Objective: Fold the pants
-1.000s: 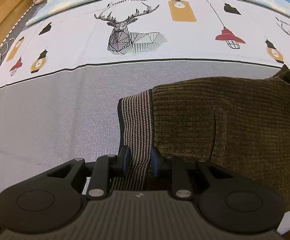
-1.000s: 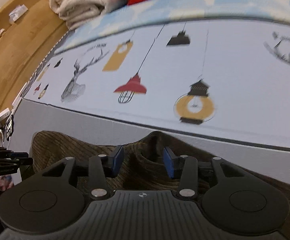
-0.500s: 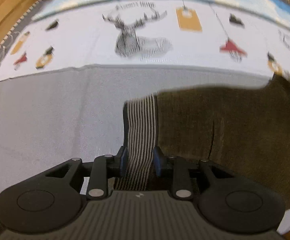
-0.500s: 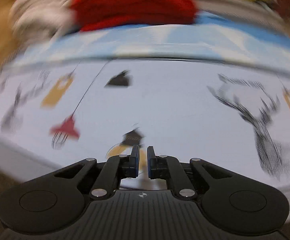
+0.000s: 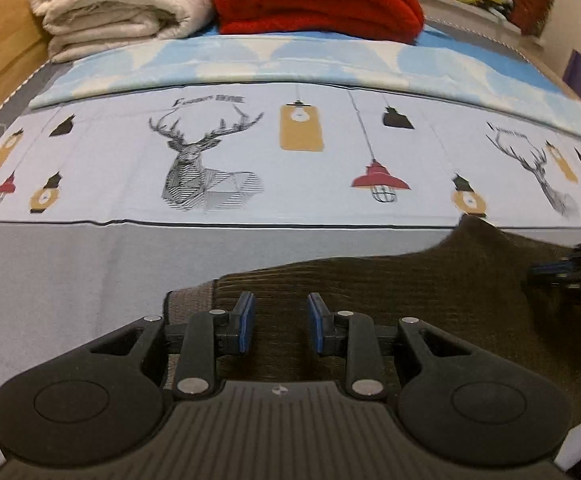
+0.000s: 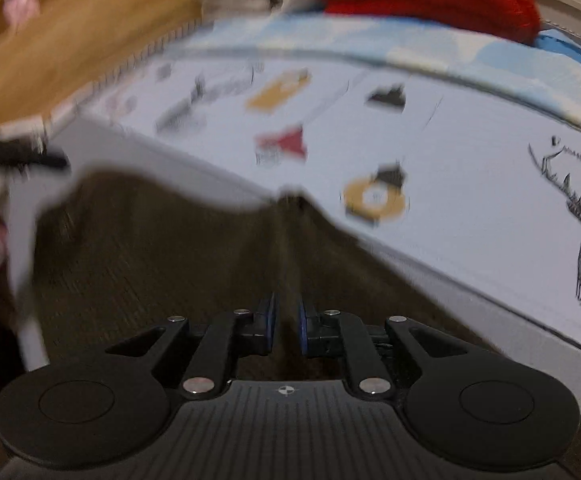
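Left gripper point(image 5: 278, 322) is spread with nothing in it, right gripper point(image 6: 286, 328) pinches a ridge of the brown pants point(image 5: 410, 300) lying under both tools, so honestly that one-sided hold could drag the fold crooked.

The right wrist view is smeared: the pants point(image 6: 178, 264) and bed point(image 6: 470, 184) print lose detail toward the left. Whether the right claw point(image 6: 286, 320) pinches cloth is unclear. In the left wrist view, the pants point(image 5: 410, 292) run off the right edge.
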The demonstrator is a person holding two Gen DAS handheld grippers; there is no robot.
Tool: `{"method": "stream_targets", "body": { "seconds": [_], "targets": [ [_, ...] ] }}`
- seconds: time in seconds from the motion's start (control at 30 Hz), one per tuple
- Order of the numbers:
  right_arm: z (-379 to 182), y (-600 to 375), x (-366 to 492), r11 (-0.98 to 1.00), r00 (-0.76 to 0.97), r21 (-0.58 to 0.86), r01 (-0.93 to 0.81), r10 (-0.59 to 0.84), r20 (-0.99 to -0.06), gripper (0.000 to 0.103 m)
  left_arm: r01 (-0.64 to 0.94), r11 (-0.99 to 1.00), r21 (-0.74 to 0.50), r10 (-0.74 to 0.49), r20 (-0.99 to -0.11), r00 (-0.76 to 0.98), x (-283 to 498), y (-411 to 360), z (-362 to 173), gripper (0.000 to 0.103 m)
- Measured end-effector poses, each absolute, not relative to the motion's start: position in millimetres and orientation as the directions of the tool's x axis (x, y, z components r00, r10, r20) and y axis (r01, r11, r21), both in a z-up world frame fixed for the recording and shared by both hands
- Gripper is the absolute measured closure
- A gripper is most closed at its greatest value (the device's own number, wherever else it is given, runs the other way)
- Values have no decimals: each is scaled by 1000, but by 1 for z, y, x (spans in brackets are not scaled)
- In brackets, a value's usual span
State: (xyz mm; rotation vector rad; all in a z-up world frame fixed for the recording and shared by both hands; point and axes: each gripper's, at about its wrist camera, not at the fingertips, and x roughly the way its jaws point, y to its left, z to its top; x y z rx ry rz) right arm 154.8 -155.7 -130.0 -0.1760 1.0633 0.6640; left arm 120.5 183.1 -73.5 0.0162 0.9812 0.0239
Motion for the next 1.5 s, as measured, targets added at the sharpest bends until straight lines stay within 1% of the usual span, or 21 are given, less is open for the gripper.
{"method": "stream_targets", "body": {
  "seconds": [0.03, 0.07, 0.2, 0.4, 0.53, 0.67, 0.77, 0.83, 0.87, 0.97, 1.0, 1.03, 1.1, 1.17, 1.2, 1.23, 1.27, 1.3, 1.4, 1.43, 1.5],
  "targets": [
    [-141, -155, 157, 823, 332, 114, -557, 346, -878, 95, -4, 1000, 30, 27, -830, 557, 121, 181, -74, 72],
    [-145, -156, 158, 836, 360, 99, -541, 336, -871, 103, 4, 999, 35, 27, -830, 557, 122, 180, -75, 72],
    [-140, -158, 166, 885, 424, 91, -458, 306, -852, 103, -1, 1000, 25, 21, -834, 551, 130, 175, -76, 72],
    [-138, -175, 161, 898, 441, 82, -432, 290, -850, 103, 42, 999, 32, 4, -840, 543, 135, 158, -77, 71],
    [-140, -218, 169, 926, 396, 159, -342, 295, -870, 103, 56, 998, 39, 4, -847, 532, 135, 153, -78, 71],
    [-135, -272, 152, 950, 387, 83, -301, 202, -900, 103, 61, 998, 9, -26, -833, 553, 131, 152, -70, 71],
    [-132, -332, 137, 989, 396, 7, -146, 65, -916, 103, 67, 998, -1, -38, -827, 561, 127, 150, -66, 71],
    [-130, -380, 121, 1000, 381, -1, -12, 4, -925, 103, 81, 997, -4, -49, -824, 565, 123, 146, -64, 71],
    [-127, -404, 109, 999, 382, 19, 48, -1, -924, 100, 90, 996, 0, -52, -821, 568, 121, 144, -63, 71],
    [-123, -457, 72, 967, 357, -149, 207, -217, -909, 96, 112, 994, 7, -61, -805, 590, 114, 137, -56, 71],
    [-121, -475, 60, 945, 341, -184, 270, -272, -900, 92, 108, 994, -3, -68, -798, 598, 111, 136, -52, 71],
    [-116, -497, 45, 915, 325, -196, 353, -317, -891, 92, 100, 995, -22, -78, -794, 602, 107, 136, -48, 71],
    [-105, -534, 15, 848, 337, -133, 513, -341, -878, 91, 86, 994, -73, -110, -786, 608, 99, 133, -36, 71],
    [-89, -574, -27, 739, 397, 16, 673, -343, -851, 90, 82, 993, -83, -116, -767, 632, 87, 122, -20, 71],
    [-83, -588, -47, 691, 433, 87, 717, -344, -833, 85, 95, 993, -74, -118, -747, 654, 77, 112, -10, 65],
    [-80, -597, -65, 649, 464, 148, 746, -348, -815, 81, 110, 991, -73, -128, -731, 671, 70, 102, -3, 61],
    [-79, -602, -80, 619, 485, 193, 761, -346, -803, 71, 126, 988, -86, -150, -710, 688, 61, 91, 2, 53],
    [-82, -608, -95, 589, 503, 240, 772, -334, -798, 64, 142, 983, -113, -181, -698, 693, 54, 79, 3, 51],
    [-99, -623, -127, 496, 529, 363, 789, -249, -811, 61, 204, 965, -166, -260, -715, 649, 37, 44, -15, 51],
    [-104, -627, -132, 472, 536, 390, 791, -226, -814, 61, 231, 961, -149, -264, -732, 627, 34, 33, -22, 51],
    [-115, -630, -136, 439, 541, 426, 791, -177, -822, 57, 308, 950, -49, -240, -746, 622, 29, 6, -32, 51]
  ]
}}
